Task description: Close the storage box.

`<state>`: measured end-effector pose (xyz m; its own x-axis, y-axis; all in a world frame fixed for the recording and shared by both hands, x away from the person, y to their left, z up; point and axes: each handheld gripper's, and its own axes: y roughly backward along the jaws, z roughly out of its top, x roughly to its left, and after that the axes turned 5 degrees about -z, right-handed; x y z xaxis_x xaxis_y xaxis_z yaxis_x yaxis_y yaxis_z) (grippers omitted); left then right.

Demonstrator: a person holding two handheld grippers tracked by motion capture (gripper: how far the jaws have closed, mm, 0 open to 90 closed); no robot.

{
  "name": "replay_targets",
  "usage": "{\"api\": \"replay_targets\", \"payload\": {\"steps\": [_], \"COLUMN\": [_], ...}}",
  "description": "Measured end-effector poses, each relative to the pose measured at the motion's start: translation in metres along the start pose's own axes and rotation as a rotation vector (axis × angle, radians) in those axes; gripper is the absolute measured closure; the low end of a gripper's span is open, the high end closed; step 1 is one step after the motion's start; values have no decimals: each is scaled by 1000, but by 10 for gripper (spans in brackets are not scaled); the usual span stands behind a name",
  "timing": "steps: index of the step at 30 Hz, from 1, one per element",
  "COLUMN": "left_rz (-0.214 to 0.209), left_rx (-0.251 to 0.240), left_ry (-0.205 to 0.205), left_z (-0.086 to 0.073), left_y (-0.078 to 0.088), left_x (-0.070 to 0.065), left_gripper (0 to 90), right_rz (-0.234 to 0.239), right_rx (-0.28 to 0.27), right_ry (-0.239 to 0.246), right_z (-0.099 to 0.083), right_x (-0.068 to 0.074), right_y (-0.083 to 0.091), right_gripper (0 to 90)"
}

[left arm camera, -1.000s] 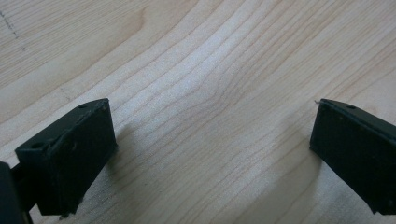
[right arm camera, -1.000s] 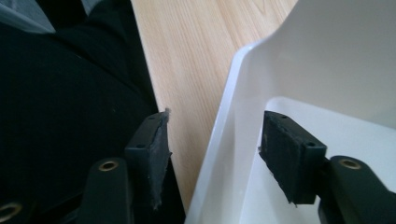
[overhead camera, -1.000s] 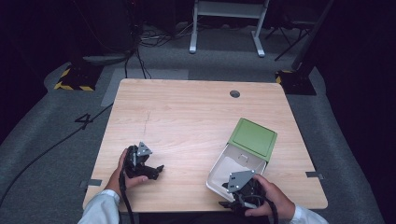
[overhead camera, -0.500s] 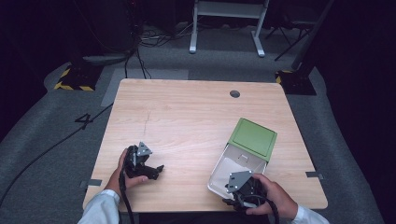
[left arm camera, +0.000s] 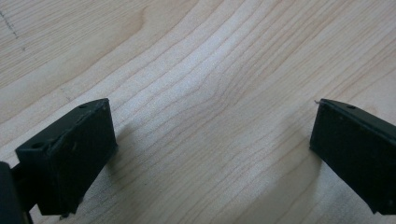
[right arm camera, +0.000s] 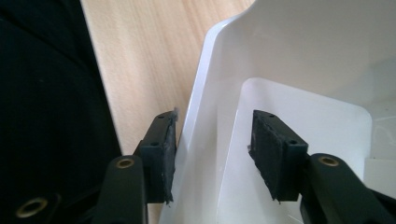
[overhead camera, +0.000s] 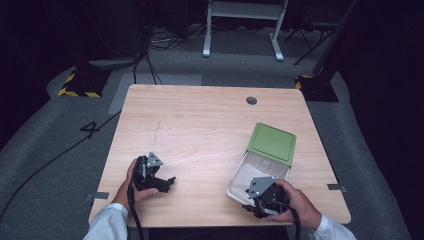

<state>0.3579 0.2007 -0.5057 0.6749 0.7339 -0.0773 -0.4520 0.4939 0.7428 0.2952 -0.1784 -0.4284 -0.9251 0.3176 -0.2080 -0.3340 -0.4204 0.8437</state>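
Observation:
A white container [overhead camera: 260, 167] lies near the table's front right, and its green lid [overhead camera: 272, 142] rests against its far end. My right gripper [overhead camera: 252, 195] is at the container's near corner. In the right gripper view the gripper [right arm camera: 212, 135] is open and straddles the white wall [right arm camera: 205, 93], one jaw outside and one inside, with a gap left at the inner jaw. My left gripper [overhead camera: 165, 185] rests on the wooden table [overhead camera: 200, 130] at the front left. It [left arm camera: 212, 140] is open with bare wood between its jaws.
A round cable hole [overhead camera: 251, 100] sits near the table's far edge. Dark grey floor surrounds the table, with cables and a white frame [overhead camera: 242, 25] beyond it. The table's front edge runs close to both hands.
The right gripper has shifted slightly at the container's near corner. The left gripper has stayed still.

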Motion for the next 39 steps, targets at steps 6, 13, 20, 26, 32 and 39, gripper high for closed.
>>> {"api": "replay_targets", "payload": {"steps": [6, 13, 20, 26, 32, 39], "left_rz": [0, 0, 0, 2, 2, 2], "left_rx": [0, 0, -1, 0, 1, 0], "left_ry": [0, 0, 3, -1, 1, 0], "left_z": [0, 0, 0, 0, 0, 0], "left_y": [0, 0, 0, 0, 0, 0], "left_x": [0, 0, 0, 0, 0, 0], "left_gripper": [4, 4, 5, 5, 5, 5], "right_rz": [-64, -73, -69, -63, -23, -45], "right_rx": [-3, -20, -51, -73, -37, 73], "right_ry": [-6, -12, -12, -25, -6, 7], "right_z": [-5, -16, -35, -38, -28, -30], "right_x": [-16, -33, -40, -38, -27, -24], "right_y": [0, 6, 14, 20, 15, -1], "right_gripper": [430, 410, 387, 457, 566, 733]}}
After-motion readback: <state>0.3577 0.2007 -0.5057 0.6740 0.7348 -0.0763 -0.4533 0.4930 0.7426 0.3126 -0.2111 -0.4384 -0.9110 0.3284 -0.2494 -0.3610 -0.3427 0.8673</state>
